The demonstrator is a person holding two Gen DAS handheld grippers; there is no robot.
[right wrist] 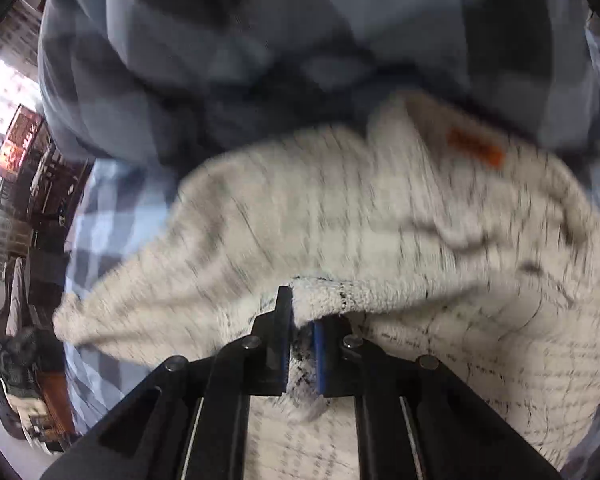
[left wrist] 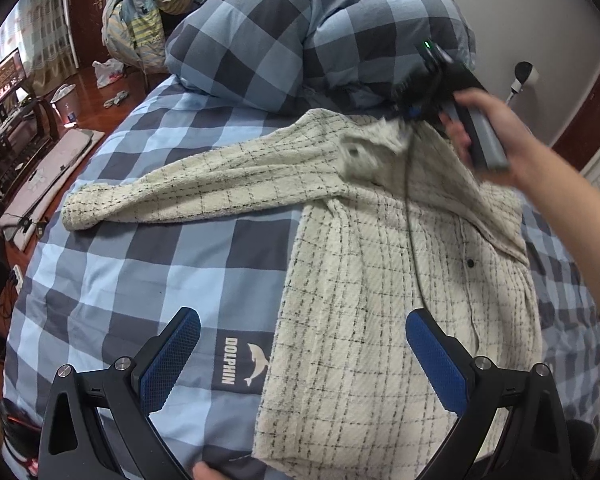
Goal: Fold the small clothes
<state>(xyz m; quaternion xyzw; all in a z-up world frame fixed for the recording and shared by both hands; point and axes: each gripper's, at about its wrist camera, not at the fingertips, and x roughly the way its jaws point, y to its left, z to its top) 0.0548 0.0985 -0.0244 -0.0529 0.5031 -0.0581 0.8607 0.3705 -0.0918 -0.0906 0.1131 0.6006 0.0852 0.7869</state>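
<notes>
A cream jacket with thin black checks [left wrist: 364, 272] lies on the blue checked bed sheet [left wrist: 140, 264], one sleeve stretched out to the left. My left gripper [left wrist: 300, 344] is open above the jacket's lower left hem and holds nothing. My right gripper [right wrist: 302, 344] is shut on a fold of the jacket's cloth [right wrist: 328, 296] near the collar, where an orange label [right wrist: 476, 146] shows. In the left wrist view the right gripper [left wrist: 440, 92] is at the jacket's top, held by a hand.
A rolled checked duvet [left wrist: 308, 28] lies at the head of the bed just behind the jacket. A pile of clothes [left wrist: 156, 4] sits far left behind it. The bed's left edge drops to a floor with a mat [left wrist: 48, 176] and a bin [left wrist: 66, 104].
</notes>
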